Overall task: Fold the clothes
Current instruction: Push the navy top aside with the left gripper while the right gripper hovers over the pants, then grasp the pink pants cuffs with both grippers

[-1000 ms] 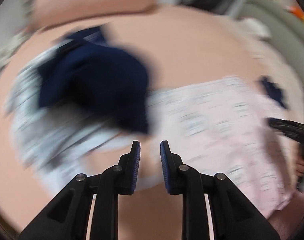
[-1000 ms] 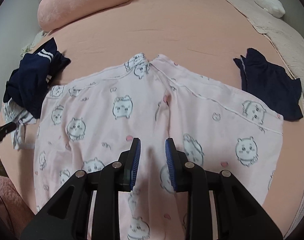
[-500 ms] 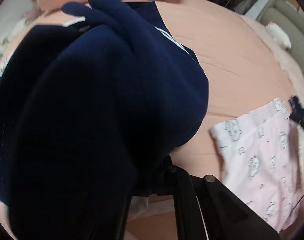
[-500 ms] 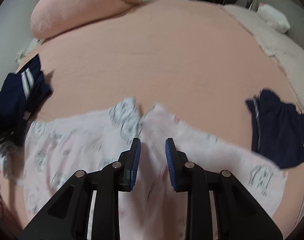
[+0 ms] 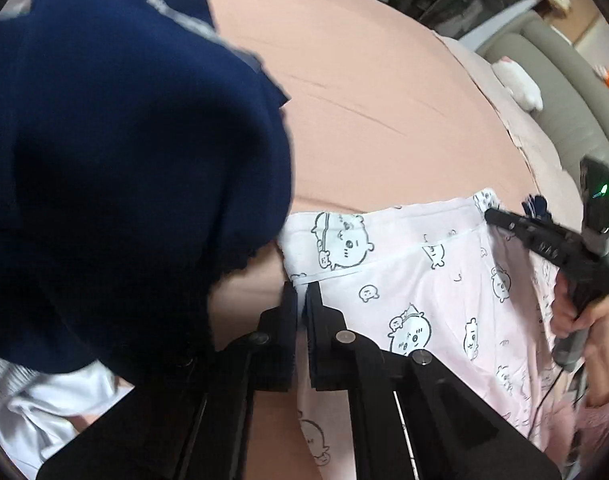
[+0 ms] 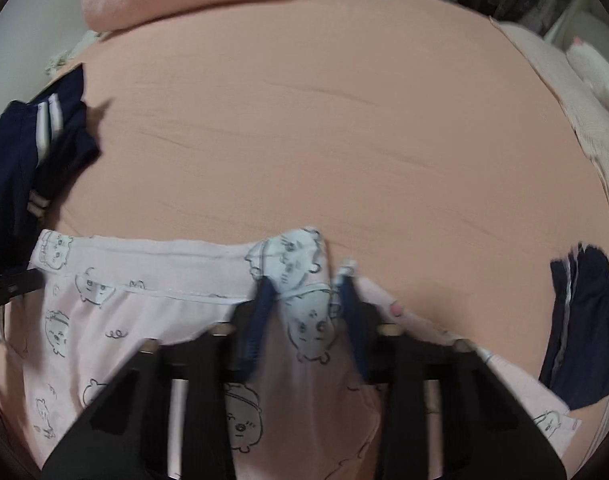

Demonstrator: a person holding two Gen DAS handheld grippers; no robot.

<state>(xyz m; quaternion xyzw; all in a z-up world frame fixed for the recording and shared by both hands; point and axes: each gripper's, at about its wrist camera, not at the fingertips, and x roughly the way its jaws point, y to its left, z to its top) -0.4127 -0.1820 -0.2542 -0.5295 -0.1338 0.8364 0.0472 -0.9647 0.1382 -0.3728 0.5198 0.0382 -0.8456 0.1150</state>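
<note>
The left gripper point(image 5: 301, 300) has its jaws clamped on a hem corner of the pale pink cartoon-print cotton garment point(image 5: 416, 288) lying on the peach-sheeted bed point(image 6: 324, 120). The right gripper point(image 6: 304, 304) straddles the middle edge, jaws apart, likely to lift both points for folding.

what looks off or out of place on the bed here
A navy garment hangs bunched right in front of the left camera, crowding the left gripper at the corner of the pink pajama pants. Another navy piece lies crumpled at the pants' right side.
</note>
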